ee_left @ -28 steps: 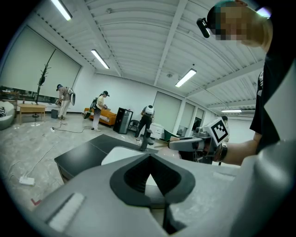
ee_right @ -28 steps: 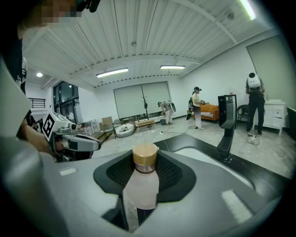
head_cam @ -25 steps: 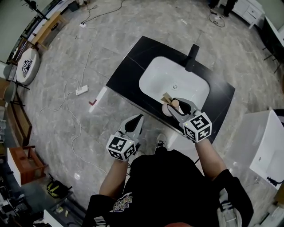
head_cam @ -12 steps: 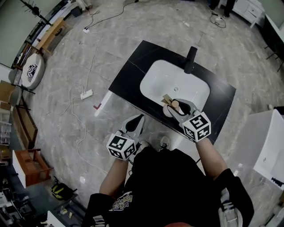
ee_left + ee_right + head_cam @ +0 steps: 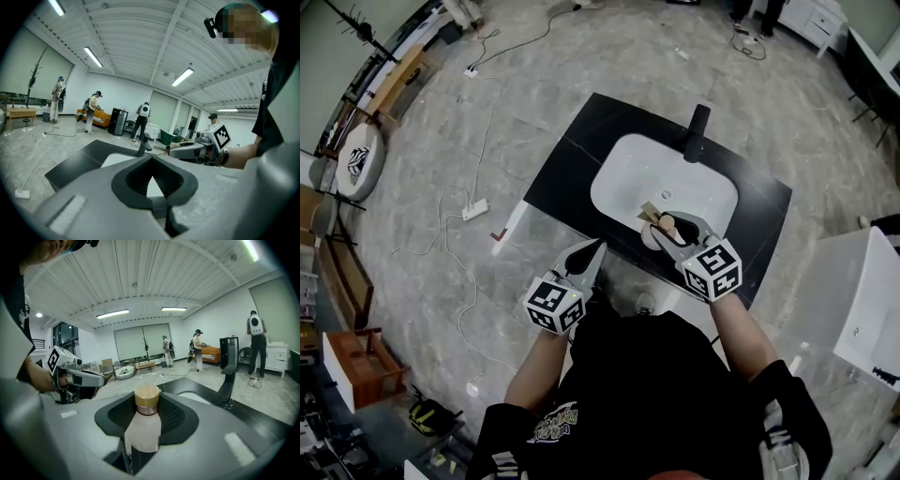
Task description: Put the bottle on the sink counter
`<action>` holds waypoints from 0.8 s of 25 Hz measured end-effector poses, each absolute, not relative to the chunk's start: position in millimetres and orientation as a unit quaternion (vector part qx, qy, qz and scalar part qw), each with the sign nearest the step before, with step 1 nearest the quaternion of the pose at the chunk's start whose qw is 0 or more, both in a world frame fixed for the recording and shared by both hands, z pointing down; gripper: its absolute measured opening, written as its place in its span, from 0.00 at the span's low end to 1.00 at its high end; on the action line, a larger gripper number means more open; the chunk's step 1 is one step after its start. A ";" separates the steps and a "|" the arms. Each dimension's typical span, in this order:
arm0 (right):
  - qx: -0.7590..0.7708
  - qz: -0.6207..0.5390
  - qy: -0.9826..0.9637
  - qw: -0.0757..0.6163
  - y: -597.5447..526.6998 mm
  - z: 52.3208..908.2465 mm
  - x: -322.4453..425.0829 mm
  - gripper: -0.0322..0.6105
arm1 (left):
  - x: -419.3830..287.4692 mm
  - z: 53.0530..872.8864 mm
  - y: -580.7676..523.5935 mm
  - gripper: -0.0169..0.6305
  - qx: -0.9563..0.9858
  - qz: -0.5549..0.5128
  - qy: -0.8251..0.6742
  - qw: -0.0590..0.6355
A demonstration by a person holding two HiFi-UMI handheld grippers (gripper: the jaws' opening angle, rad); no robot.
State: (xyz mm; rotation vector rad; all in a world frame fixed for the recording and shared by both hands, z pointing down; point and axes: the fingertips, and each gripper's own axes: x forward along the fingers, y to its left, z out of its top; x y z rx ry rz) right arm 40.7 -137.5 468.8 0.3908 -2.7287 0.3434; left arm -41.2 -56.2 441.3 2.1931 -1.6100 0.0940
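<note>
Over the near right rim of the basin [image 5: 628, 173], the right gripper [image 5: 675, 227] holds the bottle [image 5: 143, 427], its jaws closed on the pale body below the gold cap. Against the frames of the last second it has hardly moved. Bottle and gripper sit in the same spot over the counter [image 5: 567, 159], and mostly the view itself has shifted. So I judge the set-down is not yet done and the carry has stalled near its end. The left gripper [image 5: 584, 258] has edged a little closer to the counter's near side, with its jaws together on nothing.

The bottle's base is covered by the gripper from above, so I cannot tell whether it touches anything. A tan piece [image 5: 650, 208] just beside the cap is too small to identify.
</note>
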 end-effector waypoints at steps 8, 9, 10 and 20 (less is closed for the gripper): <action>0.175 0.120 -0.960 0.181 -166.5 473.3 -4.6 0.31 | -81.9 444.8 -97.4 0.03 0.820 0.047 -0.535 0.197; 0.181 0.121 -0.959 0.180 -171.1 473.4 -10.1 0.31 | -87.8 443.2 -103.0 0.03 0.824 0.049 -0.530 0.194; 0.187 0.122 -0.958 0.179 -175.5 473.2 -15.3 0.31 | -93.5 441.3 -108.9 0.03 0.828 0.051 -0.525 0.192; 0.228 0.130 -0.948 0.180 -220.7 482.5 -69.6 0.31 | -145.0 453.9 -155.8 0.03 0.853 0.072 -0.482 0.188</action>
